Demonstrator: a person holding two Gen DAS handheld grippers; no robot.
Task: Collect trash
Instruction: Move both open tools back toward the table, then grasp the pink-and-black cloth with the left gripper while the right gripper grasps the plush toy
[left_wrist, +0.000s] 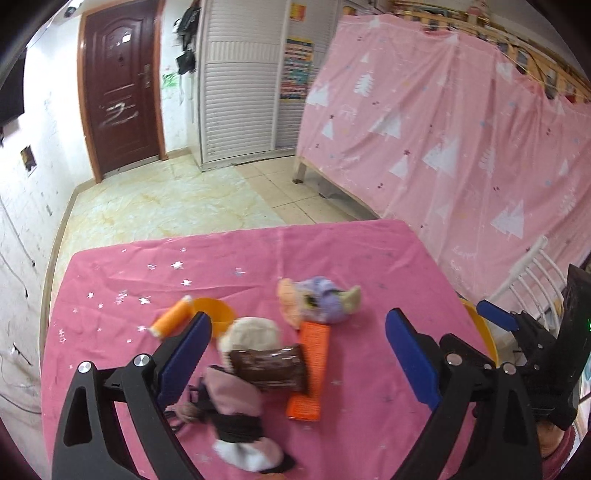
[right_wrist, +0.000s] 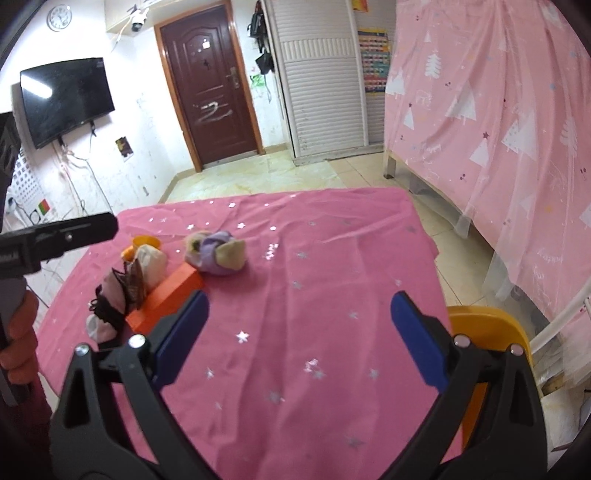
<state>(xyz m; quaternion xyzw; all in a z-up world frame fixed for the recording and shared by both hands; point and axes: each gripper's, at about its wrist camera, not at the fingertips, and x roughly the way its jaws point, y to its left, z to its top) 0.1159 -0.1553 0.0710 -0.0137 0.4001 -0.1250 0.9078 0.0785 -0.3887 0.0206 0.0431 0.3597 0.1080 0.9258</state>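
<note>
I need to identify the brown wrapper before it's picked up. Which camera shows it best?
The left wrist view: the brown wrapper lies face-on between the open fingers. The right wrist view shows only its edge, wedged in the pile.

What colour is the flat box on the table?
Orange box, clearest in the left wrist view.

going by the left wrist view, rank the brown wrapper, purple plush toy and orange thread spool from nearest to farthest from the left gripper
1. brown wrapper: directly between the open fingers of the left gripper.
2. purple plush toy and orange thread spool: both just beyond the fingertips, toy ahead toward the right, spool off to the left. Too close to rank.
</note>
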